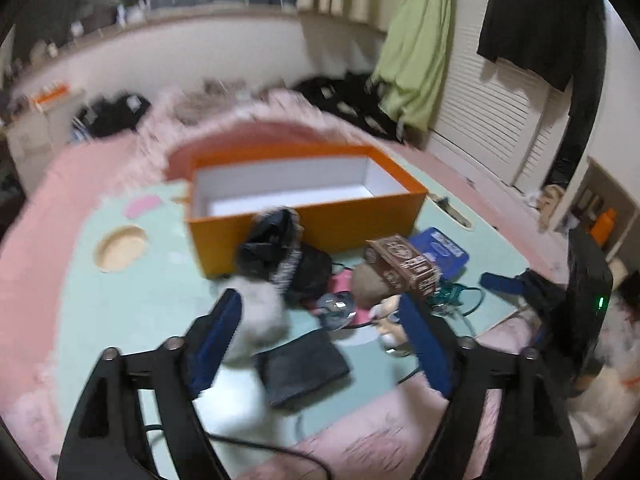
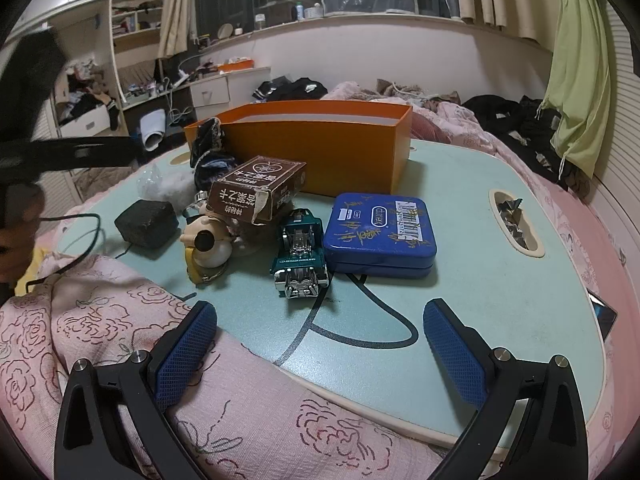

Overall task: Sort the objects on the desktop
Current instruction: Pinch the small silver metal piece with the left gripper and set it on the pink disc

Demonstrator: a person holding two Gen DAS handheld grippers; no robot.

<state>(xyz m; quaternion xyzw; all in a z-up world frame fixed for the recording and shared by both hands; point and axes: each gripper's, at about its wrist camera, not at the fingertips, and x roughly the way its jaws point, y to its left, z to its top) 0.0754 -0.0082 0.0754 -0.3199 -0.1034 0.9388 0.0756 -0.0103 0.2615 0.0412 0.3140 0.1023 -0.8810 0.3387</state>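
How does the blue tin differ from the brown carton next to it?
The blue tin lies flat on the table; the brown carton is propped at a tilt on other items. The tin is flat, shut and carries a barcode sticker; the carton is taller, with a torn end flap. Both sit in front of the orange box.

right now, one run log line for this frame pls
left gripper: open, over clutter | right gripper: open, empty | orange box: looks empty | toy truck: on table

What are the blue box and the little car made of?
The blue box looks like painted metal, a tin: rounded corners, a lid seam, soft sheen. The car seems shiny chrome and green paint, metal or plated plastic; I can't tell which.
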